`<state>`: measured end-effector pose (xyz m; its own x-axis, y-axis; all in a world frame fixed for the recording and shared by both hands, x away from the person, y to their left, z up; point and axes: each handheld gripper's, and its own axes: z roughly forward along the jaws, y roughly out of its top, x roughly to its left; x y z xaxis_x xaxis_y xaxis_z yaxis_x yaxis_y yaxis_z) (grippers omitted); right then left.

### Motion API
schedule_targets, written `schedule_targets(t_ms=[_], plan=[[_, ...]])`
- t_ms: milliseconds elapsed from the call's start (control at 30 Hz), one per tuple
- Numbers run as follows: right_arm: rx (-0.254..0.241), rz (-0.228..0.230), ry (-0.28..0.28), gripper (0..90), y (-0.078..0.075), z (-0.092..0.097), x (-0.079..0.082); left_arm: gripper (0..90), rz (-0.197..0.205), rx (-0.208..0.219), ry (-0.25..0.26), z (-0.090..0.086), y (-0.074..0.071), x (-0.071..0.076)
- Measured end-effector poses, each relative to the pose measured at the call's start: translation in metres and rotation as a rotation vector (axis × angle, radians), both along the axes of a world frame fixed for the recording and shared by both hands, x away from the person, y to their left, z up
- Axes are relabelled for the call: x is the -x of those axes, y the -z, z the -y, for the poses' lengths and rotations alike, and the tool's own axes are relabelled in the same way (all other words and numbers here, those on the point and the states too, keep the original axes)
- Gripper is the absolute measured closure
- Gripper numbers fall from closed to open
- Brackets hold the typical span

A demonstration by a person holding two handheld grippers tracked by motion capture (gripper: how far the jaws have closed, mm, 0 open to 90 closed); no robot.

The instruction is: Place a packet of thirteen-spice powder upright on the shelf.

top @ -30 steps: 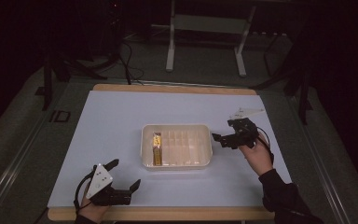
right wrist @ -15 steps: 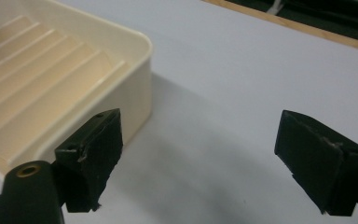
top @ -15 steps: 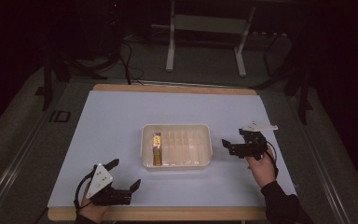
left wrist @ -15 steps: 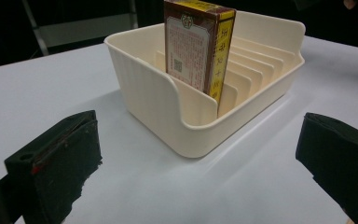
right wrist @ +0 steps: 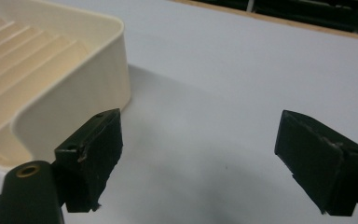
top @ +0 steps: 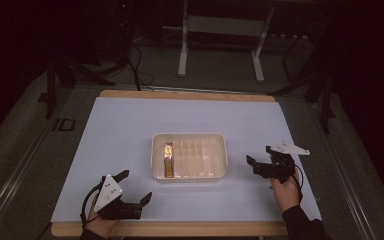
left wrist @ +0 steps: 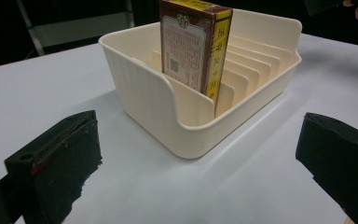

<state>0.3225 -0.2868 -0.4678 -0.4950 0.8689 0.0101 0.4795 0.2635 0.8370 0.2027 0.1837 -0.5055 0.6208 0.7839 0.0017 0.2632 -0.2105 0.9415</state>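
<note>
The slotted tray (top: 189, 156) sits at the centre of the white table sheet (top: 130, 130). One box (top: 168, 159) stands on edge in the tray's slot at the 9 o'clock end. The high view shows the box as a narrow gold strip from above; the left gripper view shows its printed face (left wrist: 191, 46) upright between the tray's end wall (left wrist: 144, 84) and the first divider (red-brown panel, yellow edge, small print not legible). The remaining slots are unoccupied in both views.

The right gripper (top: 264, 162) is just beside the tray at its 3 o'clock side, held by a hand (top: 286, 192). Its jaws stand wide apart and hold nothing. The right gripper view (right wrist: 200, 158) shows bare sheet between the jaws and the tray's rounded corner (right wrist: 107, 70) at 10 o'clock, detail the high view cannot resolve.

The left gripper (top: 134, 187) is at the tray's 7 o'clock, near the table's front edge. Its jaws are likewise fully spread and empty; the left gripper view (left wrist: 205, 168) frames the tray between them, not touching.
</note>
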Motion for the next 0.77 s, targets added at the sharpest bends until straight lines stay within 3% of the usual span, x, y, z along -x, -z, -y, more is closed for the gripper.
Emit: schedule_targets(t_ms=[167,433,767], plan=[[0.046,0.007,0.032,14.1,0.006,0.002,0.004,0.0,-0.001,-0.003,0.003,0.001,0.000,0.000],[0.015,-0.020,0.028,13.6,0.014,0.006,0.008,0.0,-0.001,0.003,0.004,0.001,-0.001,0.000],[0.034,0.001,0.040,13.7,0.014,0.006,0.006,0.0,0.003,0.005,0.005,0.001,-0.001,0.000]])
